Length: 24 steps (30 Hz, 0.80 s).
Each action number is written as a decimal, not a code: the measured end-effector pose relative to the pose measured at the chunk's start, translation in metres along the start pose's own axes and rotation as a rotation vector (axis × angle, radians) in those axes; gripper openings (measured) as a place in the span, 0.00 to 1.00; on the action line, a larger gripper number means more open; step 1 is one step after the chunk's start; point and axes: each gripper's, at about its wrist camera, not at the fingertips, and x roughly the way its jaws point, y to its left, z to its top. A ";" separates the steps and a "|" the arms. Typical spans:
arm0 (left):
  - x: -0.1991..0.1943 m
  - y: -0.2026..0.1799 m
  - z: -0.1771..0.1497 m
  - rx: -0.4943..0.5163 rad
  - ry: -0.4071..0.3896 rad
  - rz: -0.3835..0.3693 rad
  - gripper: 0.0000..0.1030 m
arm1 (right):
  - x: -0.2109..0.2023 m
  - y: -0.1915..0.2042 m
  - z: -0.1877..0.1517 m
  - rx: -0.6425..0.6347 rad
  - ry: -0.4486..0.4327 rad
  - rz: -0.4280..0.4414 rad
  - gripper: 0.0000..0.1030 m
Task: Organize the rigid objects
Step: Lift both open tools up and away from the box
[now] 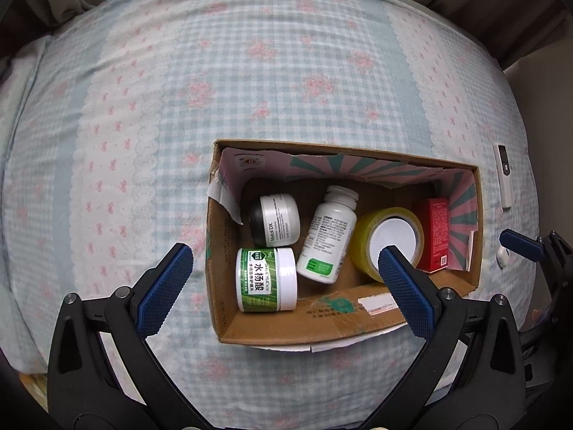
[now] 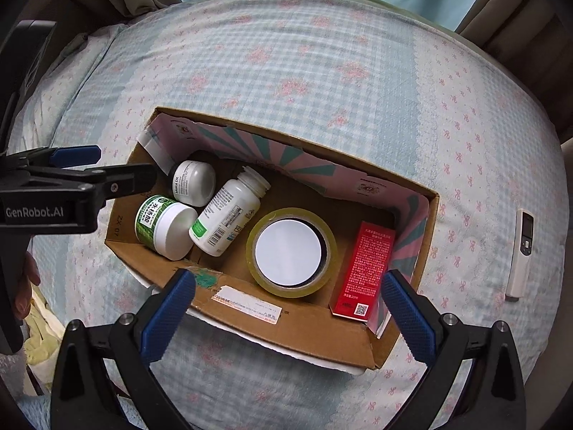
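An open cardboard box [image 1: 322,333] [image 2: 286,326] lies on the bed. Inside lie a green-labelled white jar [image 1: 266,279] [image 2: 161,227], a small white and black jar [image 1: 275,219] [image 2: 193,182], a white pill bottle [image 1: 327,236] [image 2: 229,215], a yellow tape roll [image 1: 390,240] [image 2: 292,252] and a red carton [image 1: 435,233] [image 2: 365,272]. My left gripper [image 1: 283,294] is open and empty above the box's near left part. My right gripper [image 2: 288,315] is open and empty above the box's near wall.
A white remote [image 1: 503,175] [image 2: 521,251] lies on the checked bedspread [image 1: 250,89] right of the box. A small white item [image 1: 502,256] lies near it. Curtains hang at the far corners. The left gripper's body [image 2: 53,193] shows at the left of the right wrist view.
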 end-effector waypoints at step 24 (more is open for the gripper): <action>-0.102 -0.055 -0.065 0.039 -0.179 0.036 1.00 | -0.124 -0.034 -0.064 0.098 -0.182 -0.063 1.00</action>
